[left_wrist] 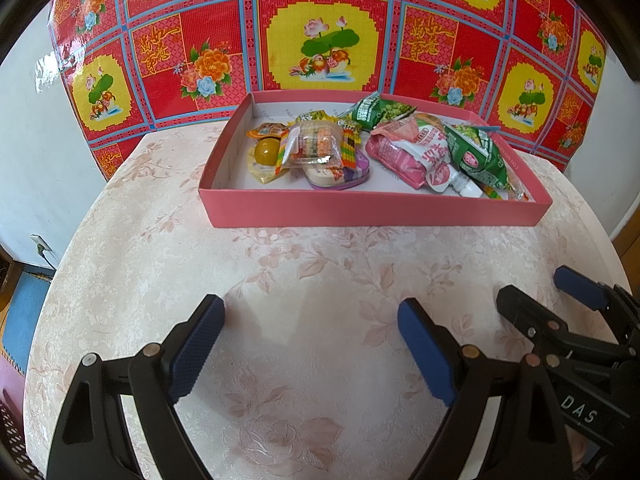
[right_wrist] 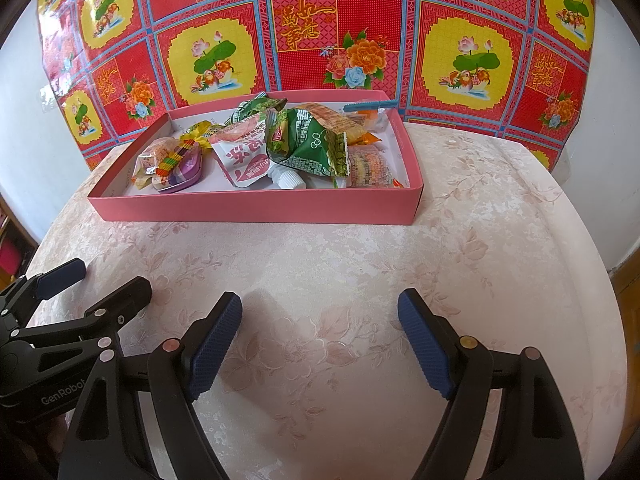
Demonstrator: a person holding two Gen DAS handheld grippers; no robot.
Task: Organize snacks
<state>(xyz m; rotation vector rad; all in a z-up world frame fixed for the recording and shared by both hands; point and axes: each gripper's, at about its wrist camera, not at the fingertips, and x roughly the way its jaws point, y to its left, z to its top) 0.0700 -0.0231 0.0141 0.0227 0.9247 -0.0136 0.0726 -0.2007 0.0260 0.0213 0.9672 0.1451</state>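
- 1 pink box (left_wrist: 376, 210)
- 2 green snack bags (left_wrist: 478, 156)
- 1 pink spout pouch (right_wrist: 244, 160)
- 1 purple tin (right_wrist: 182, 180)
- 2 grippers: left gripper (left_wrist: 311, 312), right gripper (right_wrist: 320, 306)
- 1 table (left_wrist: 304, 272)

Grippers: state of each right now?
Left gripper: open, holding nothing, above the table.
Right gripper: open, holding nothing.

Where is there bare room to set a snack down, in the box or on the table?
Bare tablecloth lies between the pink box and both open grippers, left gripper and right gripper. Inside the box, only its far-left corner is bare; the middle and right are heaped with snack packets.
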